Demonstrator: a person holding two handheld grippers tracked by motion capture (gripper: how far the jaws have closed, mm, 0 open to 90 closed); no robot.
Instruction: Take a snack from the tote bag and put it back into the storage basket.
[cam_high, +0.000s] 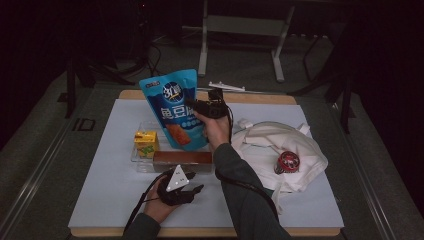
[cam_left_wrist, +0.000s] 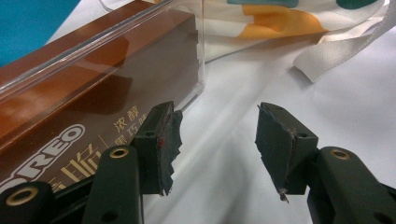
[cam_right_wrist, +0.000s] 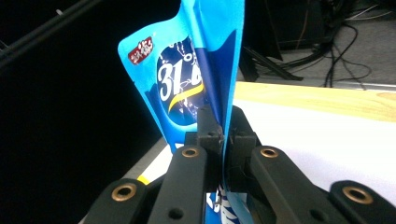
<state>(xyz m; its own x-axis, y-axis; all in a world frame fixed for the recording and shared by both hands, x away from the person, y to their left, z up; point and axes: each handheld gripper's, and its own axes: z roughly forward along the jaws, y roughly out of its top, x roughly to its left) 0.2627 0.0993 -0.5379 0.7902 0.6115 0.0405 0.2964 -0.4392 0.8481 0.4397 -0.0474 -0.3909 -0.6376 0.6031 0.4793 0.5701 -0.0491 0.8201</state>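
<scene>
Here the right tool pinches a glossy, creased blue pouch.

Both black claws carry brass-ringed screws and trailing dark cables, the left claw topped by a grey triangular plate, the right claw on a dark-sleeved arm.

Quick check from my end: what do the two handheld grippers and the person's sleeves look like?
Both are black two-jaw tools with brass-coloured rivets. The left gripper carries a grey three-cornered plate and worn, chipped pads; a black cable trails from the right gripper. Sleeves are dark grey-green.
</scene>
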